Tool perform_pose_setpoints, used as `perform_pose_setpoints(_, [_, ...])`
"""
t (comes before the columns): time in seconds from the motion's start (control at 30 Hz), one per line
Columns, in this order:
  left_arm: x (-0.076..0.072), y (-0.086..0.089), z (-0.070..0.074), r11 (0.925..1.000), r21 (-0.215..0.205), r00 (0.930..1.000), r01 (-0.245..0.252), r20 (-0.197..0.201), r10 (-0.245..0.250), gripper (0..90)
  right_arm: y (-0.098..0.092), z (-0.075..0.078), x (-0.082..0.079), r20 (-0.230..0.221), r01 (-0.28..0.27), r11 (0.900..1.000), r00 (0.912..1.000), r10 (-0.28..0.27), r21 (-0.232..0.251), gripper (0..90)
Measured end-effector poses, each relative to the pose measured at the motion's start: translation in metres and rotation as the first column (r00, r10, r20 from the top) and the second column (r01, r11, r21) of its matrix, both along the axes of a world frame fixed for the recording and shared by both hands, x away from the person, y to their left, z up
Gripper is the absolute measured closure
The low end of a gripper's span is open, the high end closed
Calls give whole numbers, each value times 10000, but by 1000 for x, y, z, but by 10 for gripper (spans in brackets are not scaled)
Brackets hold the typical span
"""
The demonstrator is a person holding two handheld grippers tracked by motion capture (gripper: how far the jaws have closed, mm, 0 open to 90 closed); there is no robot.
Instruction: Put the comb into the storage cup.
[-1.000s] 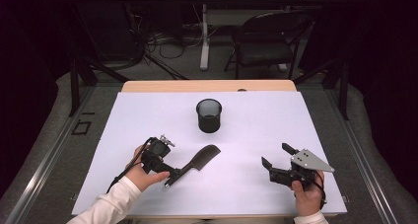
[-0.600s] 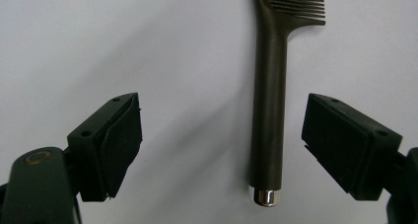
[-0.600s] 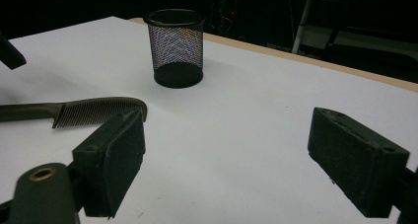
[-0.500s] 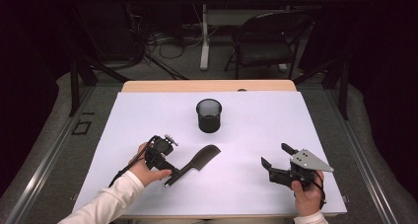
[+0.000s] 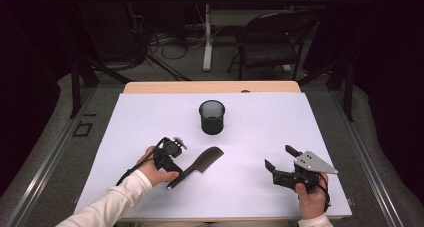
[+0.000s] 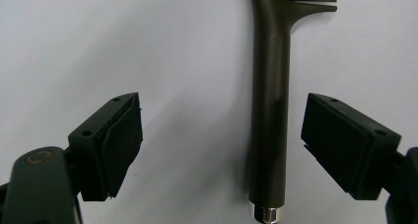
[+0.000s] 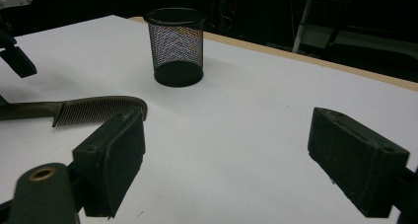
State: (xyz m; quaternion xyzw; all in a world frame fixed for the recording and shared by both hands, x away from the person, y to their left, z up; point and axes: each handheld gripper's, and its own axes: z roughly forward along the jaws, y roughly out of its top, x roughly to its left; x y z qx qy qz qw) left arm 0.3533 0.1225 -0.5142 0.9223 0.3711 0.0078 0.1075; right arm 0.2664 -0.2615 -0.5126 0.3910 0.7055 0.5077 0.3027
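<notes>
Straddling the comb (image 6: pixel 268 120) handle lying flat on the table (image 5: pixel 260 137), the left gripper (image 6: pixel 222 135) is keeping wide jaws off-centre, risking nudging it aside, while the right gripper (image 5: pixel 281 163) is idling wide apart.

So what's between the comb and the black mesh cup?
Nothing: in the high view, only bare white table lies between the comb and the mesh cup.
</notes>
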Motion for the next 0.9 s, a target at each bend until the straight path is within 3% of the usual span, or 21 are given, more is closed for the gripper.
perform_pose_setpoints(0.47, [2,-12,-6,9996,87,9994,277,-214,-275,218,0,0,0,-46,-6,10000,10000,5,-49,144])
perform_pose_setpoints(0.63, [1,-17,-7,9989,235,9986,406,-340,-398,317,0,0,0,-44,-10,10000,10000,10,-33,144])
perform_pose_setpoints(0.9, [-1,-21,-8,9972,495,9983,555,-230,-544,452,0,0,0,-60,-9,10000,10000,9,-21,144])
